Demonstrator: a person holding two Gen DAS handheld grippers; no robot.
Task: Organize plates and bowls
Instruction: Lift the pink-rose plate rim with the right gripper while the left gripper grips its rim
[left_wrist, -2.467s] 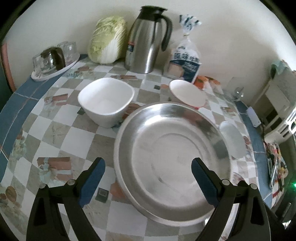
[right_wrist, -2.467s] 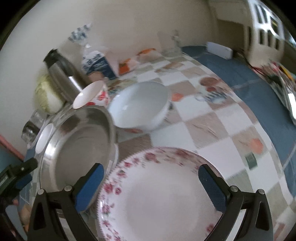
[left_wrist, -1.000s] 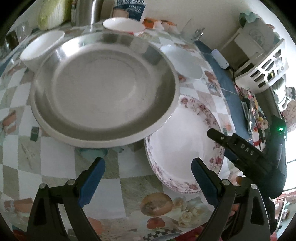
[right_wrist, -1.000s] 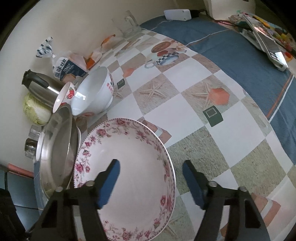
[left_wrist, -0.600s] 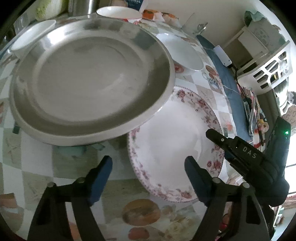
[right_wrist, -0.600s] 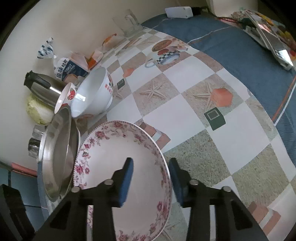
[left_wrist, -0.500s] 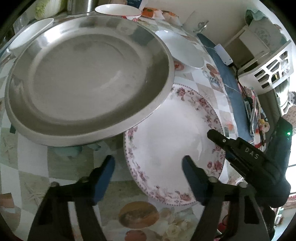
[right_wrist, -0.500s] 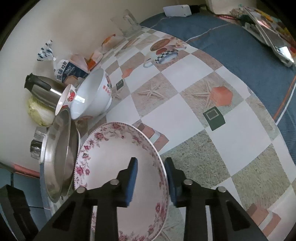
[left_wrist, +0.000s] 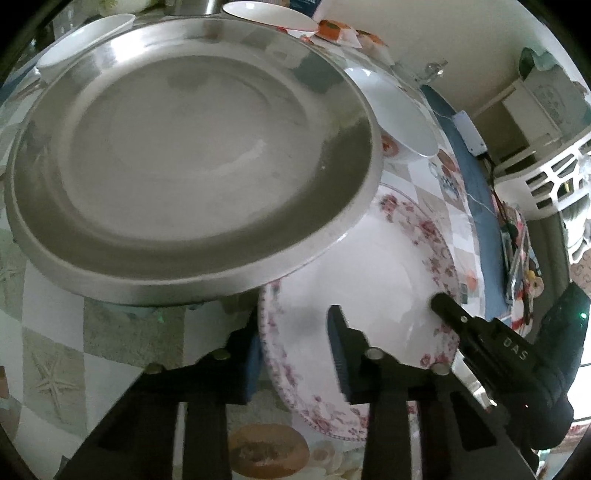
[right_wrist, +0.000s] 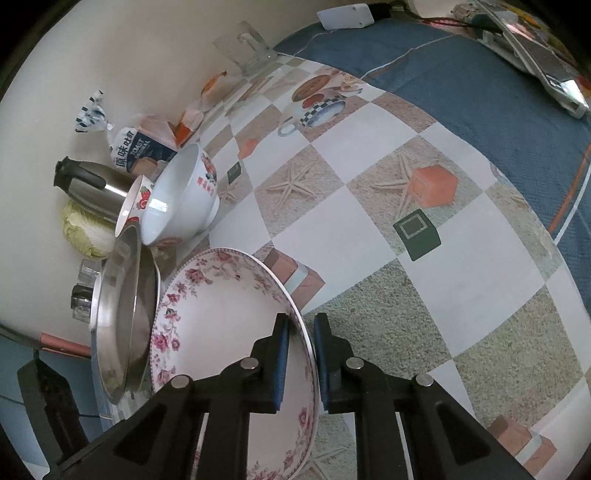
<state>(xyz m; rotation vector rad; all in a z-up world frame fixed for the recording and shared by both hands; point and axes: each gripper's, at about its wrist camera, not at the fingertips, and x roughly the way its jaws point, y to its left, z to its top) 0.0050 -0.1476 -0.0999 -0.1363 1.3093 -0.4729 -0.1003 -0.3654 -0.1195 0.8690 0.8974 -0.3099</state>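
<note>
Nearest, in the right view: right gripper (right_wrist: 301, 332), jaws closing, almost together, with the rim of the flower plate (right_wrist: 221, 314) squeezed between the 2 blue pads. Holds the plate by its right edge.

Nearest, in the left view: left gripper (left_wrist: 295, 332), jaws closing too, but with a wider gap. Has the near-left rim of the same plate between the pads, 1 pad just outside the rim, the other over the white inside. Not clearly pressing yet.

Sits on the checked table (right_wrist: 369, 221), that plate, with the edge of the big steel plate (left_wrist: 184, 147) lying over its far side.

Farther back: 1 big white bowl (right_wrist: 181, 192), touching 1 small strawberry bowl (right_wrist: 135, 201). Then, by the wall, a steel jug (right_wrist: 85, 181), a cabbage (right_wrist: 85, 232) and a bread bag (right_wrist: 136, 147).
</note>
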